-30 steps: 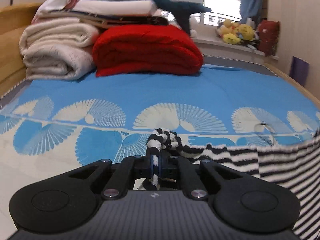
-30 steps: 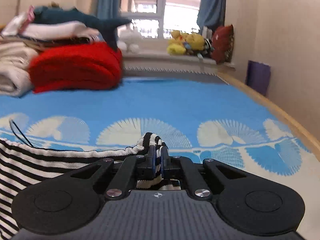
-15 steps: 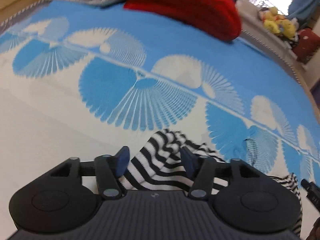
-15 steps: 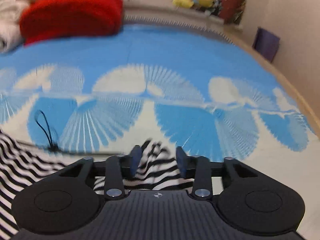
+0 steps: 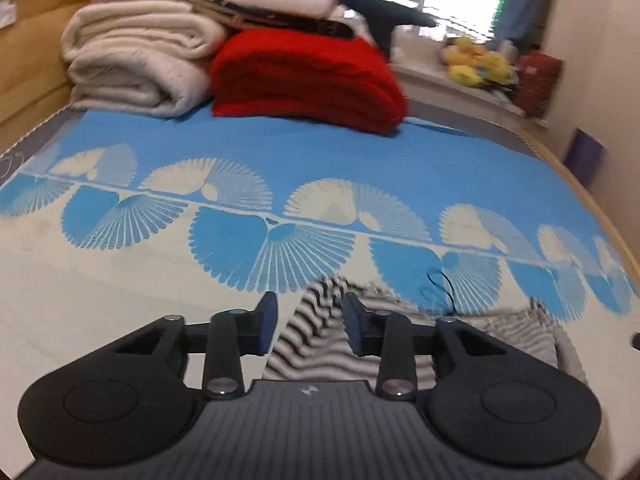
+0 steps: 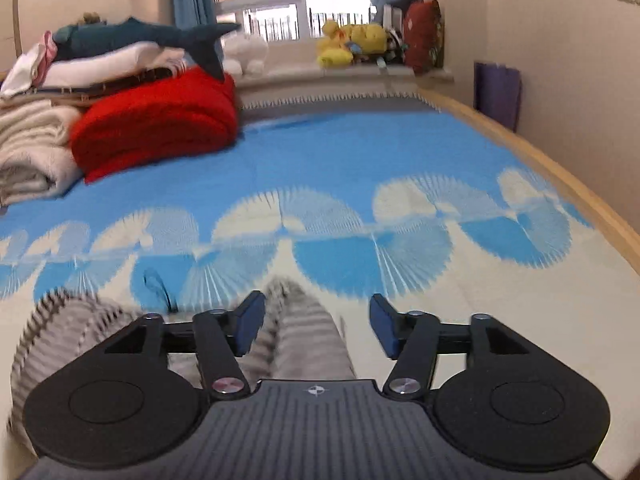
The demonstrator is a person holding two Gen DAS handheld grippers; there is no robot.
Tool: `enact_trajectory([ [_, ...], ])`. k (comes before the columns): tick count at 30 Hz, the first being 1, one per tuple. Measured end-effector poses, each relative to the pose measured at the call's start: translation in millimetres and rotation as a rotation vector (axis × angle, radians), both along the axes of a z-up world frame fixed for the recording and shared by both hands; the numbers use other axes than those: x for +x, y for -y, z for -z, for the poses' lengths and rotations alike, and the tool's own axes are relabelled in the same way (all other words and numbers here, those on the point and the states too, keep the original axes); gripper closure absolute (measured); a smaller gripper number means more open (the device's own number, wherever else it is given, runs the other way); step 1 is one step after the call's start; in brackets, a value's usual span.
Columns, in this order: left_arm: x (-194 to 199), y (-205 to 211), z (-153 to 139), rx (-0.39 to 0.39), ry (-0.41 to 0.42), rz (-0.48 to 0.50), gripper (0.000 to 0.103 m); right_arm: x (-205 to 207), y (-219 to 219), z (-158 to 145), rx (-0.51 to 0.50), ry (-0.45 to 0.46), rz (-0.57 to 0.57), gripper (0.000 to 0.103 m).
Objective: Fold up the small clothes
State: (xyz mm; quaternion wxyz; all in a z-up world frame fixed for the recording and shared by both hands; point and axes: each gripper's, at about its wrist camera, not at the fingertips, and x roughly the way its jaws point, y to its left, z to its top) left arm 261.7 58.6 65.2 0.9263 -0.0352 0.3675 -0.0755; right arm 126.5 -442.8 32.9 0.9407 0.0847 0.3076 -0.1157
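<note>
A small black-and-white striped garment (image 5: 316,344) lies on the blue-and-cream bedspread (image 5: 280,152), blurred by motion. My left gripper (image 5: 309,322) hovers over its left corner. The jaws are closing, the cloth shows between them, and the pads do not press on it. In the right wrist view the striped garment (image 6: 304,340) runs under my right gripper (image 6: 316,326). That gripper's jaws are opening wide, with a ridge of cloth near the left finger (image 6: 250,320) and not gripped. A thin black loop (image 6: 160,288) lies by the garment's far edge.
At the head of the bed are a folded red blanket (image 5: 308,76), cream blankets (image 5: 136,68) and a plush shark (image 6: 140,36). Yellow plush toys (image 6: 352,42) sit on the windowsill. A wooden bed rail (image 6: 560,176) runs along the right, close to the wall.
Both grippers were shut on bunched corners of the striped garment a second ago. They have let go, the cloth has dropped onto the bed, and both have drawn back and up.
</note>
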Motion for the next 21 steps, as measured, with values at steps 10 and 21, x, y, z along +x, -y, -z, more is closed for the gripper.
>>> enact_trajectory([
  [10,-9,-58,97,-0.239,-0.380,-0.071,0.070,-16,44,62,0.173,-0.299,0.021,0.040],
  [21,16,-66,143,-0.216,-0.578,-0.184,0.052,-3,31,92,0.209,-0.445,-0.050,0.040],
])
